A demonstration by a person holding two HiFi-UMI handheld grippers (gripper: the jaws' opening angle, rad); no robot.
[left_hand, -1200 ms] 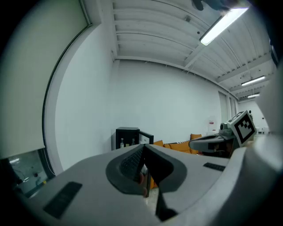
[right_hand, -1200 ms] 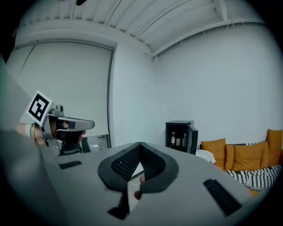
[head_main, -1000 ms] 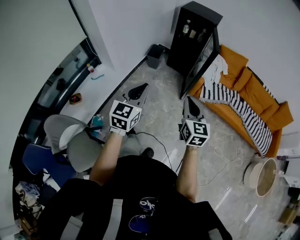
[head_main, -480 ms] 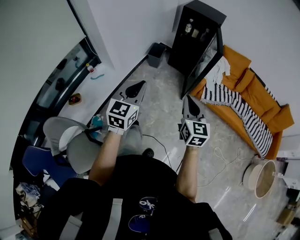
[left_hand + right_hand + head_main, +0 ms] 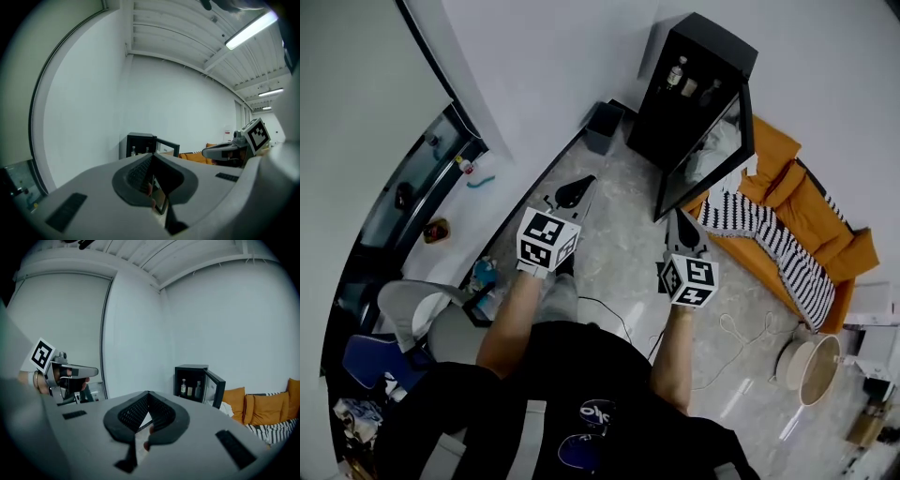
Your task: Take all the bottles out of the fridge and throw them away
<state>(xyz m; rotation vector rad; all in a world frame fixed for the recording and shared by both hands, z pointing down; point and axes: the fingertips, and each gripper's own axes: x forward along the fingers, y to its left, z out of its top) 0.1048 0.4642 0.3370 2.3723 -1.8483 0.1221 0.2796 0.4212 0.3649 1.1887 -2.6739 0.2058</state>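
Left tool (image 5: 574,191) and right tool (image 5: 682,223) are both closed, empty. The open fridge (image 5: 712,49) stands ahead across the floor (image 5: 623,239), bottles (image 5: 675,71) upright inside, nearer the right tool.

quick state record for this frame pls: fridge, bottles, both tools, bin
fridge: black, door swung open
bottles: three visible, upright on the upper shelf inside the fridge
left tool: shut, empty, well short of the fridge
right tool: shut, empty, well short of the fridge
bin: dark, on the floor by the wall, beside the fridge
nearby: orange sofa with striped blanket
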